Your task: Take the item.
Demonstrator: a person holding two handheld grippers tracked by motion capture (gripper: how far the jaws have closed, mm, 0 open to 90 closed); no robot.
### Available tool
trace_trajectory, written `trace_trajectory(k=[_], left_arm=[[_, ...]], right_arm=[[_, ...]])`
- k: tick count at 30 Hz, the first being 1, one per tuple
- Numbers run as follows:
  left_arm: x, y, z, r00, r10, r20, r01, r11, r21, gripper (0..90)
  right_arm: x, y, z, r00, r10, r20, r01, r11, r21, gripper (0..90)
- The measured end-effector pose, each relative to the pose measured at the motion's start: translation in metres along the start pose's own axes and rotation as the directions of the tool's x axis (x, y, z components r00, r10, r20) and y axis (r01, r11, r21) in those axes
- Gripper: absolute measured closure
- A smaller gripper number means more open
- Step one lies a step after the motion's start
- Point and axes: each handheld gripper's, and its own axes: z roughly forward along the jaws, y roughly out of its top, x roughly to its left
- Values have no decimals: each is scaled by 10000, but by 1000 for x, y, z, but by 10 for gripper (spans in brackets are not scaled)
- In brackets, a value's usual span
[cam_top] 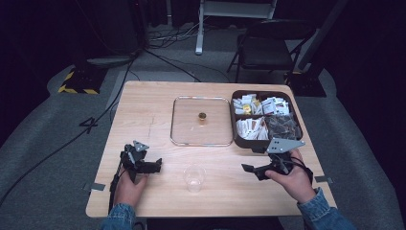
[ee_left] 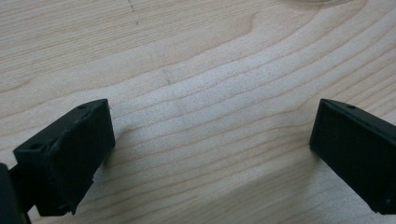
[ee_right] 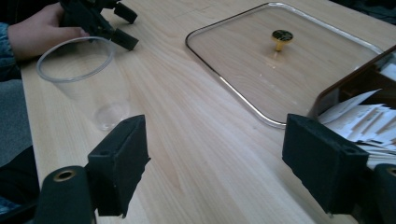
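Note:
A clear plastic cup stands upright near the table's front edge, between my two hands; in the right gripper view the cup is at the upper left. My left gripper rests low on the wood to the left of the cup, jaws wide apart over bare table. My right gripper hovers to the right of the cup and points toward it, open with nothing between its jaws. The left gripper and its hand appear beyond the cup in the right gripper view.
A flat glass lid with a gold knob lies mid-table. Right of it sits a dark brown box with several compartments of sachets and packets, close behind my right hand. A chair stands beyond the table.

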Motion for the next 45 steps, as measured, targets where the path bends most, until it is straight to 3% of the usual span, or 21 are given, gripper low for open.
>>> trace_trajectory(k=[9, 15, 27, 30, 35, 36, 45], left_arm=[[0, 0, 0, 10000, -7, 22, 7, 10000, 8, 2], [0, 0, 0, 10000, -19, 9, 19, 10000, 2, 2], [0, 0, 0, 10000, -25, -32, 25, 10000, -2, 3], [0, 0, 0, 10000, -25, -32, 25, 10000, -2, 3], [-1, 0, 0, 10000, -43, -20, 43, 10000, 10, 3], [-1, 0, 0, 10000, -42, -23, 42, 10000, 7, 3], [-1, 0, 0, 10000, -38, -25, 38, 10000, 9, 3]], right_arm=[[-23, 14, -13, 9987, -99, 494, 107, 9998, -167, 219], [-41, 18, -21, 9962, 94, 861, -71, 9996, -272, 220], [-96, 13, -30, 9907, 462, 1280, -469, 9989, 19, 220], [-110, 11, -29, 9874, 708, 1413, -712, 9975, -25, 249], [-133, 4, -24, 9815, 678, 1792, -748, 9967, 328, 281], [-141, 0, -24, 9766, 731, 2022, -817, 9960, 348, 286], [-170, -22, -18, 9581, 1309, 2549, -1501, 9870, 571, 358]])
